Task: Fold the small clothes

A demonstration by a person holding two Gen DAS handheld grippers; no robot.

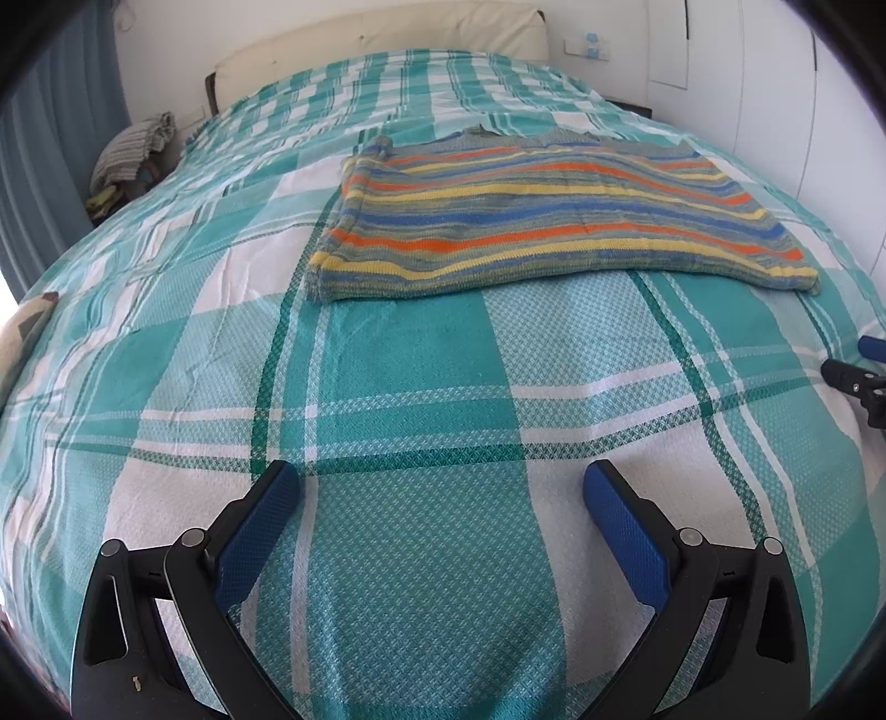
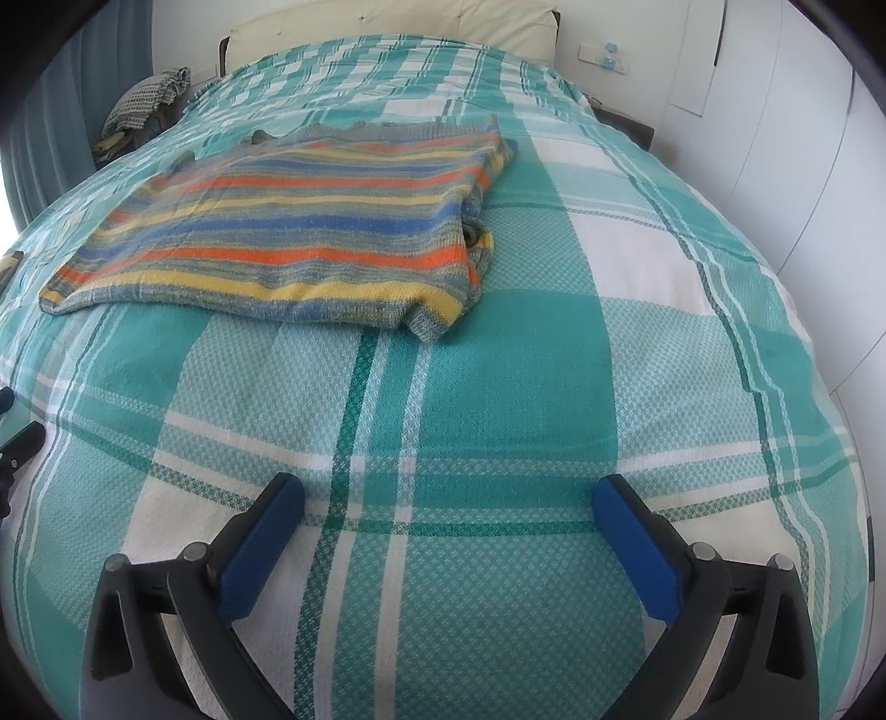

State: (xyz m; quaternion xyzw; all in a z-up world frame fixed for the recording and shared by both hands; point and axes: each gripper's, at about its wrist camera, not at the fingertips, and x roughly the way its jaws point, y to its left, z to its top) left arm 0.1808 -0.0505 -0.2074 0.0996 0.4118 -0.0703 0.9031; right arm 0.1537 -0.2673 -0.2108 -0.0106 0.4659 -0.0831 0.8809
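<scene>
A striped knit sweater, in orange, yellow, blue and grey bands, lies flat on the teal plaid bedspread. It looks folded, with its sides tucked under. In the right wrist view the sweater lies ahead to the left. My left gripper is open and empty, above the bedspread well short of the sweater's near edge. My right gripper is open and empty too, also short of the sweater. The right gripper's tip shows at the right edge of the left wrist view.
A pile of other clothes sits beside the bed at the far left. A cream headboard stands at the far end. White wardrobe doors line the right side. Blue curtains hang on the left.
</scene>
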